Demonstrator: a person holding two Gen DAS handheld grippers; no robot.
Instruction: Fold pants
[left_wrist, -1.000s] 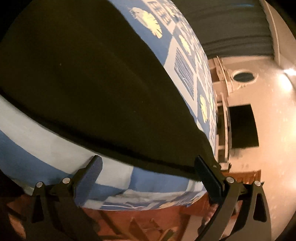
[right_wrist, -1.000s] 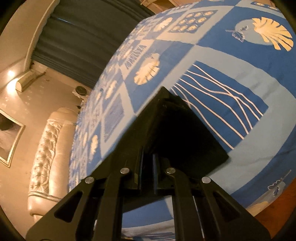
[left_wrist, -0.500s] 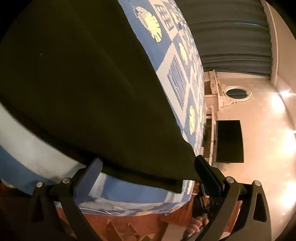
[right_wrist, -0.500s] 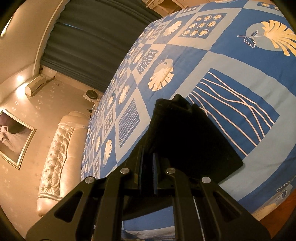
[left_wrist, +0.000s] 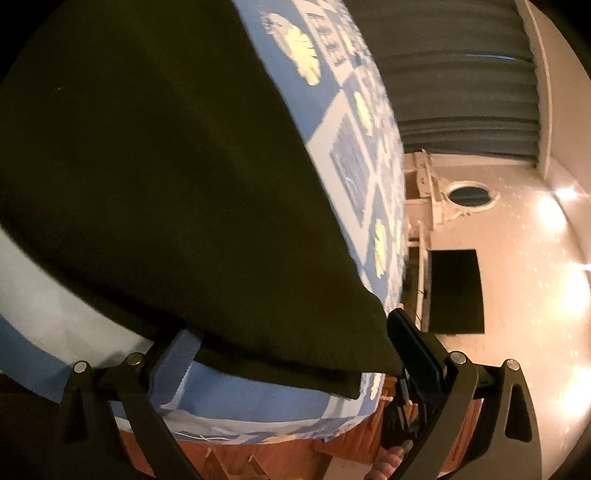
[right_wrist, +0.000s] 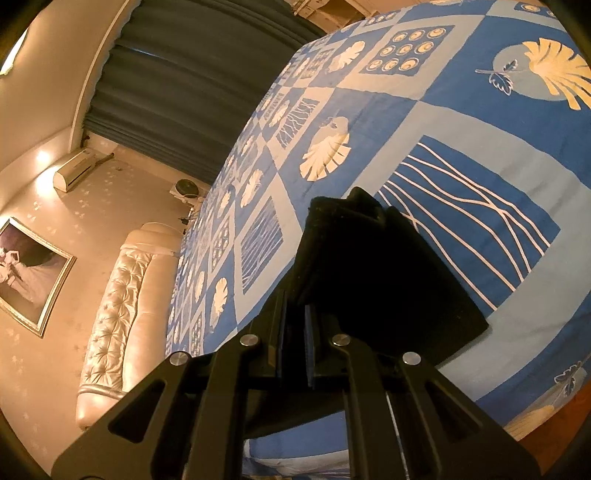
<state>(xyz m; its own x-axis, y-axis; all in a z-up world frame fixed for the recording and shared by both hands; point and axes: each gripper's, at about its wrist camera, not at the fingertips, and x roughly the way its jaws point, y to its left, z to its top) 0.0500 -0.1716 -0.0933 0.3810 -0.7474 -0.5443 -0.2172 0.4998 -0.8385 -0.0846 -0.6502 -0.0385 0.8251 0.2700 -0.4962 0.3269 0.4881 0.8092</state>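
The dark pants (left_wrist: 155, 177) lie flat on the blue patterned bed cover (left_wrist: 347, 162) and fill most of the left wrist view. My left gripper (left_wrist: 295, 343) is open, its fingers spread on either side of the pants' near corner at the bed edge, the left finger (left_wrist: 181, 354) partly under the cloth. In the right wrist view my right gripper (right_wrist: 295, 321) is shut on a bunched edge of the pants (right_wrist: 373, 273) and holds it above the bed cover (right_wrist: 480, 122).
The bed's wooden frame (left_wrist: 229, 454) shows below the cover. A padded headboard (right_wrist: 118, 302), grey curtains (right_wrist: 192, 81), a framed picture (right_wrist: 26, 269) and an air conditioner (right_wrist: 77, 170) are beyond the bed. A wall television (left_wrist: 458, 291) and a dresser mirror (left_wrist: 469, 194) are to the right.
My right gripper has lifted the gripped pants edge higher off the bed. My left gripper, still open, has shifted along the pants' corner at the bed edge.
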